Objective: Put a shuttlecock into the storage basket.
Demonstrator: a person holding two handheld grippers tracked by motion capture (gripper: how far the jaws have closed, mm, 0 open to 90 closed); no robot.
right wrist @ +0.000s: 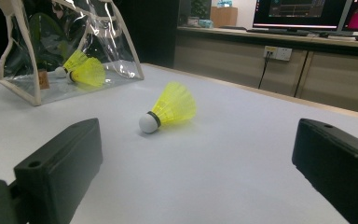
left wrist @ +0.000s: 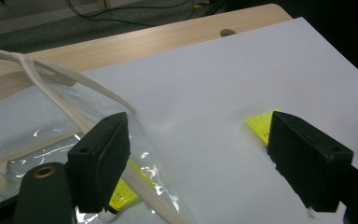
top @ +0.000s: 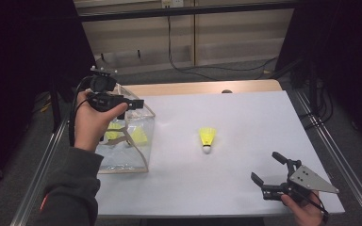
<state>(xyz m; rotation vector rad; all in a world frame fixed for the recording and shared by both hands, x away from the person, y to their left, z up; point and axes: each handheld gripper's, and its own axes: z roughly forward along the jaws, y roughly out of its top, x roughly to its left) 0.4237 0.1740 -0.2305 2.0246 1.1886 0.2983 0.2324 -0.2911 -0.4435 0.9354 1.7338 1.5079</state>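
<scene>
Two claws are in your hands above a white counter. Your left claw is held up over the near top edge of a clear plastic bag with cream trim; its jaws stand apart with nothing clamped between them. Below that claw, inside the bag, lie yellow shuttlecocks; from the right gripper view you can count two, lying side by side on the bag's floor, cork ends toward the bag's left wall.

Your right claw rests low at the counter's near right corner, a grey three-cornered plate on top of it, its jaws wide apart and holding nothing. Ahead of it, well apart from the tips, one loose yellow shuttlecock lies on its side on the bare counter. In the right gripper view this loose shuttlecock sits between the lines of the two jaws, its white cork end pointing toward the claw and slightly left. It lies between your two claws, outside the bag and clear of the bag's wall.
</scene>
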